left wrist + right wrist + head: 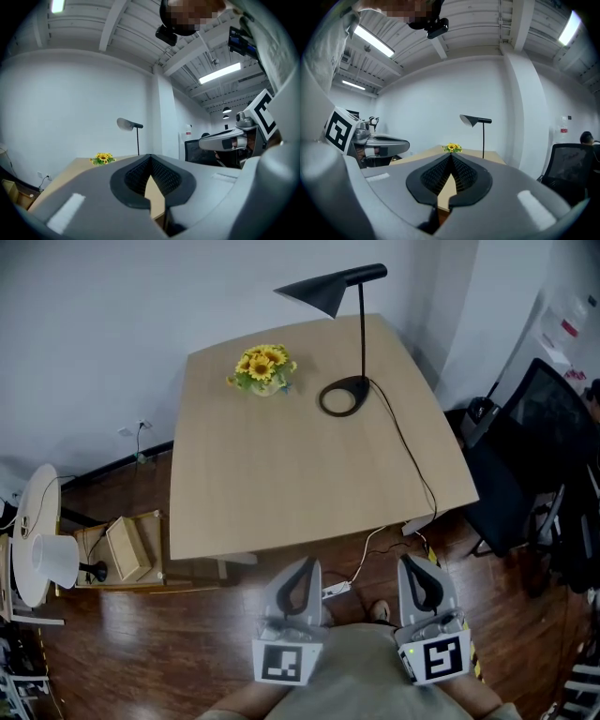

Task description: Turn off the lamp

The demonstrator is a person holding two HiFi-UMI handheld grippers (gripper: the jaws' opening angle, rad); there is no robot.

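The wooden table [281, 474] takes up most of the floor. The black lamp [363, 334] stands at the table's far right corner, and its cord [410, 451] trails across the table and over the near edge. Sunflowers [262, 368] sit by the table's far edge. The left gripper [300, 570] and right gripper [418, 570] hang short of the table's near edge, each with its jaws pressed together on nothing. I can't make out the switch. A long reach might snag the cord and topple the lamp.

Bright, even light from ceiling strips [220, 73]; fisheye edges bend and darken.
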